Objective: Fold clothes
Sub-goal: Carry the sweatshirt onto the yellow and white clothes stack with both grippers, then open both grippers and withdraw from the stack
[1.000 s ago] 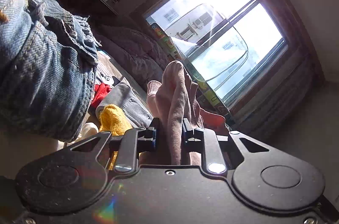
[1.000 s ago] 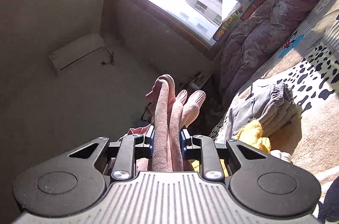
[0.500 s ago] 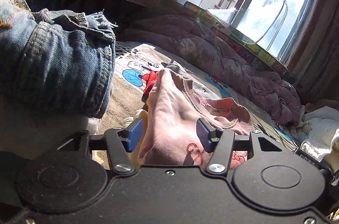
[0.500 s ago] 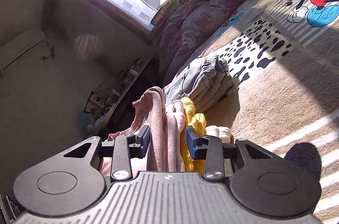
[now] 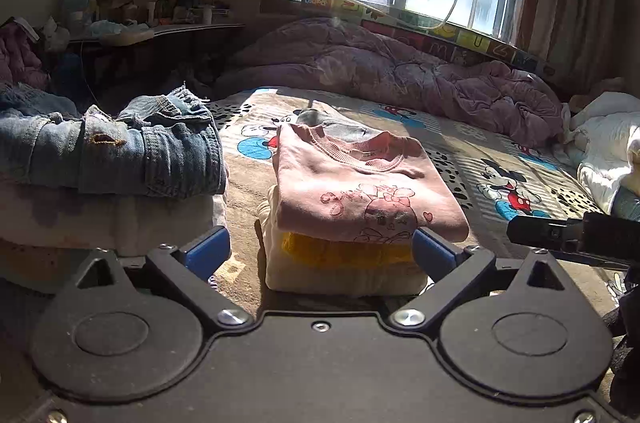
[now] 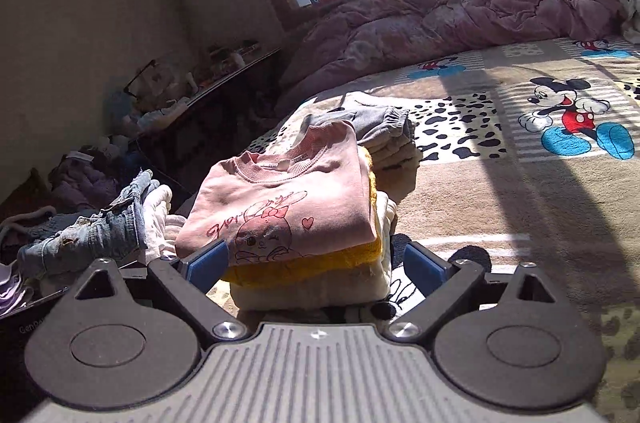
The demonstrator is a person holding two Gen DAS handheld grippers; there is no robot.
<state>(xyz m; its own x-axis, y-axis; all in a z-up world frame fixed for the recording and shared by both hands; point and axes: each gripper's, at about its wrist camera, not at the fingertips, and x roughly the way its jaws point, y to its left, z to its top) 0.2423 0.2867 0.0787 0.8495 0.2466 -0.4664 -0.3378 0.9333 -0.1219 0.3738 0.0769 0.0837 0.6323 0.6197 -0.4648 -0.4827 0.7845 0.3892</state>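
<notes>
A folded pink sweatshirt (image 5: 360,191) (image 6: 280,203) with a cartoon print lies on top of a stack, over a yellow knit (image 5: 344,251) (image 6: 312,265) and a cream garment (image 5: 344,277) (image 6: 312,293). The stack rests on the cartoon-print blanket (image 5: 500,159) (image 6: 520,183). My left gripper (image 5: 320,251) hovers in front of the stack, its jaws opening wide, the pads clear of the cloth. My right gripper (image 6: 316,265) is just before the stack too, jaws opening, nothing pressed between them. Part of the right gripper shows at the right edge of the left wrist view.
Folded denim (image 5: 132,147) (image 6: 88,235) on pale clothes lies left of the stack. Grey trousers (image 6: 372,123) sit behind it. A rumpled purple quilt (image 5: 400,71) (image 6: 460,15) runs under the window. White bedding (image 5: 604,143) is at the right; a cluttered shelf (image 5: 152,27) lines the wall.
Both grippers held the pink sweatshirt up in the air, then laid it on the stack, opened wide and drew back from it. Both views swung from the window down to the bed.
</notes>
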